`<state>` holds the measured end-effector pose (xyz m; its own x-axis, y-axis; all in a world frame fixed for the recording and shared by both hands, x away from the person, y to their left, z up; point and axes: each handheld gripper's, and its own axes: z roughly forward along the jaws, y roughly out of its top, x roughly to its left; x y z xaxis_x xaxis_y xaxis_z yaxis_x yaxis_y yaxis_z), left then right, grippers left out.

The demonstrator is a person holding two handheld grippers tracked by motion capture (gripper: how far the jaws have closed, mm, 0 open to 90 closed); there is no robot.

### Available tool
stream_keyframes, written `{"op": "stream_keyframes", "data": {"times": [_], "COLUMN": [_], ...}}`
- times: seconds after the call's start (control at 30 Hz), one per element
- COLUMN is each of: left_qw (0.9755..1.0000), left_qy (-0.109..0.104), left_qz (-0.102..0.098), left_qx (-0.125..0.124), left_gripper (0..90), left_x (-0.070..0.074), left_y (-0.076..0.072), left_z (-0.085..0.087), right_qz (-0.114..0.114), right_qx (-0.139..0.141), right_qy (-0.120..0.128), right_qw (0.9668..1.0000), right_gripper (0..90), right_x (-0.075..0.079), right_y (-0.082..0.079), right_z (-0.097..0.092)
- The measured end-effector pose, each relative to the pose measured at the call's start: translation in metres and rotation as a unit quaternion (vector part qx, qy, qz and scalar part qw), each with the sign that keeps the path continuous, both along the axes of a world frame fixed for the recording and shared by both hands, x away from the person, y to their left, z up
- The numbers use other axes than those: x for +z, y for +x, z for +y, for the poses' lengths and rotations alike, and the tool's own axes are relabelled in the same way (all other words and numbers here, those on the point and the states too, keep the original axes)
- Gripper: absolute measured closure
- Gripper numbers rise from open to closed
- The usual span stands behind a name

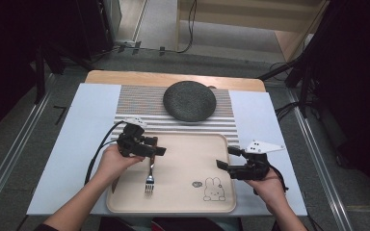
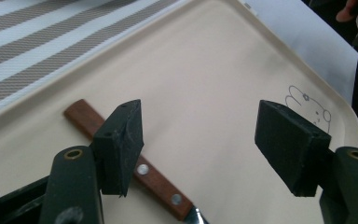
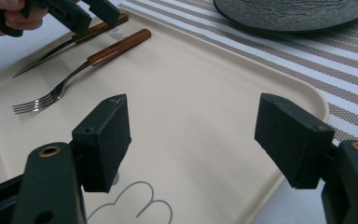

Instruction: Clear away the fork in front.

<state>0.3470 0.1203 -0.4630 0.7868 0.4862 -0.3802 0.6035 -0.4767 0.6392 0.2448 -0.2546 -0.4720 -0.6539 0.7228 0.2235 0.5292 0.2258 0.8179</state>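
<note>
— Where's the fork (image 1: 150, 179)?
— Lying on the beige tray (image 1: 188, 202), beside a wooden-handled knife (image 3: 70, 41).
— And the left gripper (image 1: 158, 146)?
— Jaws spread wide, nothing held — just above the fork's handle. The right gripper (image 1: 225, 158) gapes empty too.

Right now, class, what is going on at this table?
A person holds a gripper in each hand over a beige tray. The left gripper hangs open just above a wooden-handled knife lying on the tray, beside a fork. The right gripper hovers open over the tray's other side. A dark plate sits on the striped mat beyond.
</note>
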Motion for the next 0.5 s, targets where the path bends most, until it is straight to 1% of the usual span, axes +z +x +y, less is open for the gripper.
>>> {"op": "stream_keyframes", "data": {"times": [0.03, 0.07, 0.1, 0.13, 0.2, 0.23, 0.27, 0.3, 0.33, 0.37, 0.4, 0.47, 0.5], "left_qw": [1.0, 0.9998, 0.9997, 0.9998, 0.9993, 0.999, 0.9984, 0.9981, 0.9977, 0.9972, 0.9969, 0.9968, 0.9963], "left_qy": [0.002, -0.003, -0.004, 0.0, 0.011, 0.018, 0.025, 0.026, 0.029, 0.038, 0.042, 0.049, 0.057], "left_qz": [0.003, 0.018, 0.023, 0.014, 0.012, 0.01, 0.016, 0.021, 0.024, 0.025, 0.025, 0.025, 0.022], "left_qx": [0.001, -0.003, -0.007, -0.016, -0.035, -0.041, -0.047, -0.052, -0.056, -0.06, -0.062, -0.058, -0.06], "left_gripper": [37.3, 41.3, 48.3, 54.3, 70.2, 76.0, 82.8, 87.3, 90.0, 90.0, 90.0, 90.0, 90.0], "left_x": [0.0, -0.001, -0.002, -0.003, -0.005, -0.008, -0.01, -0.013, -0.015, -0.017, -0.019, -0.021, -0.023], "left_y": [-0.002, -0.004, -0.006, -0.01, -0.014, -0.015, -0.016, -0.016, -0.016, -0.016, -0.016, -0.016, -0.015], "left_z": [-0.003, -0.006, -0.009, -0.012, -0.017, -0.019, -0.021, -0.021, -0.021, -0.021, -0.02, -0.017, -0.015], "right_qz": [0.0, 0.001, 0.0, 0.001, 0.004, 0.004, 0.004, 0.003, 0.004, 0.003, 0.003, 0.002, 0.002], "right_qx": [0.0, 0.0, 0.0, 0.0, 0.0, -0.001, -0.001, -0.001, -0.002, -0.002, -0.003, -0.003, -0.004], "right_qy": [0.0, 0.0, -0.001, -0.001, -0.002, -0.002, -0.003, -0.004, -0.003, -0.003, -0.004, -0.004, -0.003], "right_qw": [1.0, 1.0, 1.0, 1.0, 1.0, 1.0, 1.0, 1.0, 1.0, 1.0, 1.0, 1.0, 1.0], "right_gripper": [24.9, 24.9, 24.9, 24.9, 24.9, 24.9, 24.9, 25.0, 24.9, 25.0, 25.0, 25.0, 25.0], "right_x": [0.0, 0.0, -0.001, -0.001, -0.001, -0.001, -0.001, -0.001, -0.001, -0.001, -0.001, -0.001, -0.001], "right_y": [0.0, 0.0, 0.0, 0.0, -0.001, -0.001, -0.001, -0.001, -0.001, -0.001, -0.001, -0.001, -0.001], "right_z": [0.0, -0.001, -0.001, -0.001, -0.001, 0.0, -0.001, -0.001, -0.001, -0.001, -0.002, -0.002, -0.002]}}
